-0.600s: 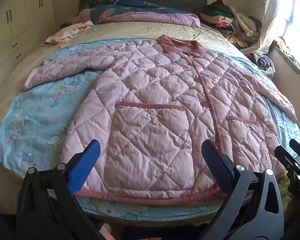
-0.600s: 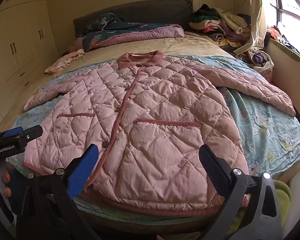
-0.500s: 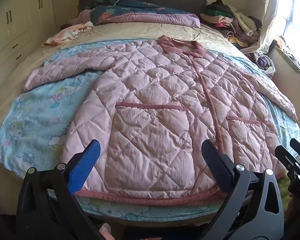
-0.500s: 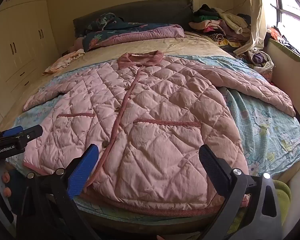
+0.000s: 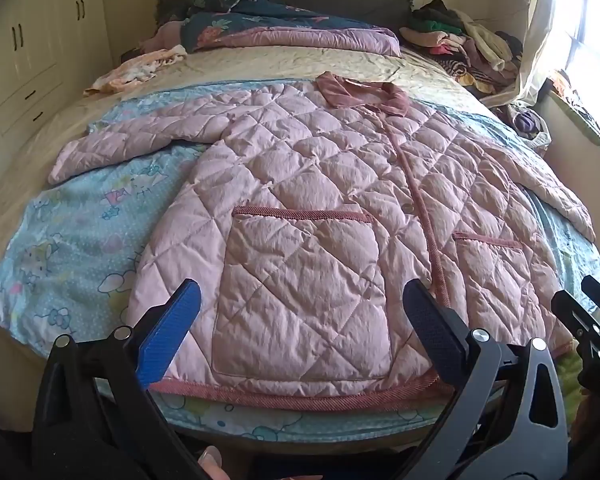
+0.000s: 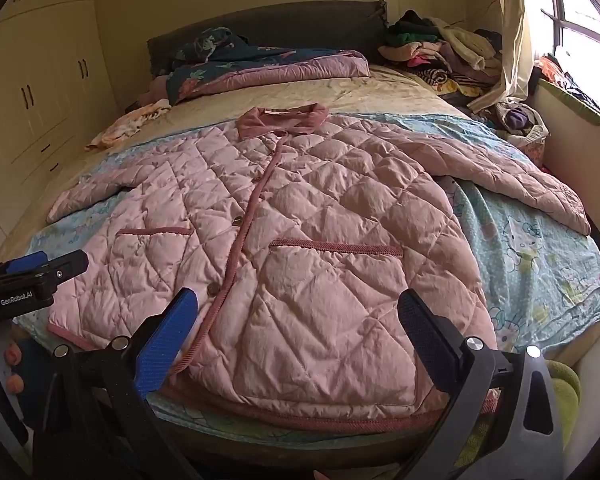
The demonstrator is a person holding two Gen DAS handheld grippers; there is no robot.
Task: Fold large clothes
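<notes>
A large pink quilted coat (image 5: pixel 312 208) lies flat and face up on the bed, buttoned, collar at the far end, both sleeves spread out to the sides. It also shows in the right wrist view (image 6: pixel 300 240). My left gripper (image 5: pixel 300 328) is open and empty, held just above the hem over the left pocket. My right gripper (image 6: pixel 298 332) is open and empty, held just above the hem over the right pocket. Each gripper shows at the edge of the other's view.
The coat rests on a light blue cartoon-print sheet (image 5: pixel 72 232) over the bed. Folded quilts (image 5: pixel 284 28) lie at the headboard. A heap of clothes (image 5: pixel 468 48) is at the far right by the curtain. Wardrobe doors (image 5: pixel 20 52) stand at the left.
</notes>
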